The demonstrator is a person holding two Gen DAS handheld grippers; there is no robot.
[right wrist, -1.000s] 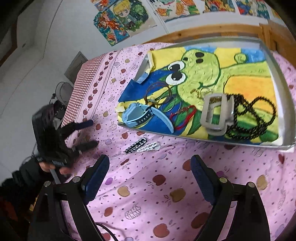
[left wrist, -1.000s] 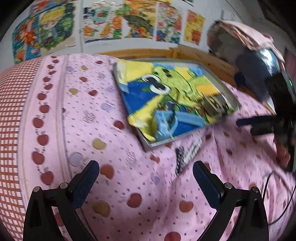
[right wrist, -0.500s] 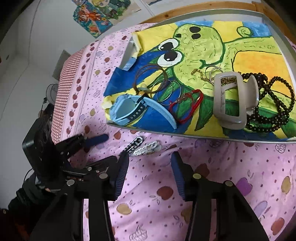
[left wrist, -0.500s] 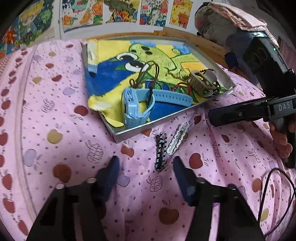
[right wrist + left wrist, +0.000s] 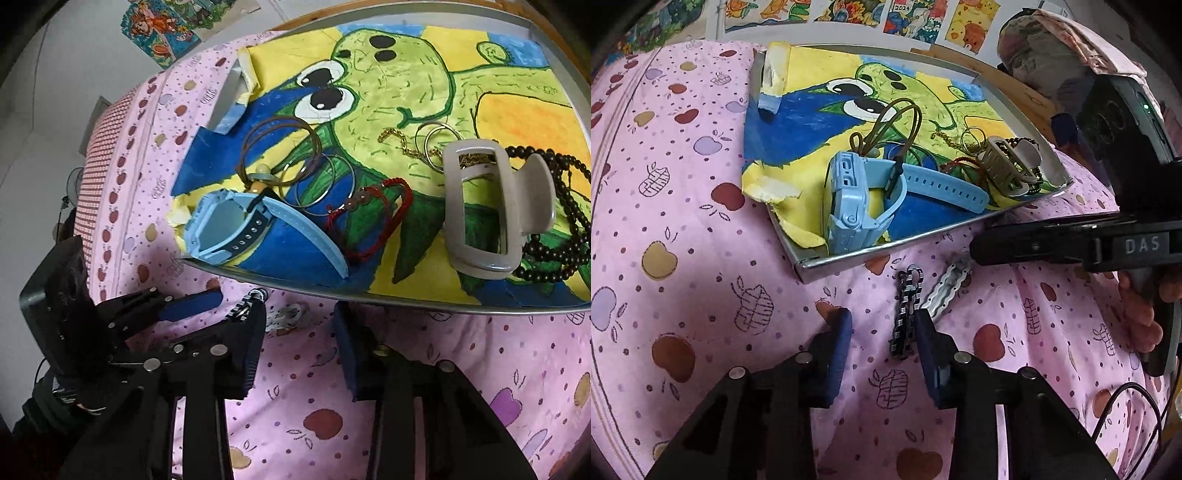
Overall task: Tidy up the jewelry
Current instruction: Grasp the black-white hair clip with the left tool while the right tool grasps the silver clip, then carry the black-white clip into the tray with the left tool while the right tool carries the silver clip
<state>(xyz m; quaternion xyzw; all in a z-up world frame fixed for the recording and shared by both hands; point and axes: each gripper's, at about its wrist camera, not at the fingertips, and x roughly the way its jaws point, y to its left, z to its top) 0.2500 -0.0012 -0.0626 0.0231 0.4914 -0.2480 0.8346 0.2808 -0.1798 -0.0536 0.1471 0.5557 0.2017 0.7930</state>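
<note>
Bedspread (image 5: 701,258) is pink with an apple print, and a metal tray (image 5: 849,258) lined with a green cartoon drawing sits on it. In the tray: blue watch (image 5: 849,199) at the near-left corner, brown hair ties (image 5: 280,147) and thin hoop rings (image 5: 325,184) just beyond it, red cord bracelet (image 5: 369,221) in the middle, gold chain (image 5: 399,140), beige claw clip (image 5: 491,206) to the right, dark bead necklace (image 5: 569,236) touching the clip's right side. Two hair clips lie on the bedspread just outside the tray's near rim: black-and-white patterned clip (image 5: 907,310) and a white scalloped clip (image 5: 947,288), side by side and touching at the near end. Left gripper (image 5: 882,332) is low over the bedspread, fingers partly apart, holding nothing; its right pad sits against the patterned clip's near end. Right gripper (image 5: 299,332) hovers over the same spot from the other side, fingers partly apart around the white clip, not gripping. A hand (image 5: 1145,310) holds the right gripper's handle.
</note>
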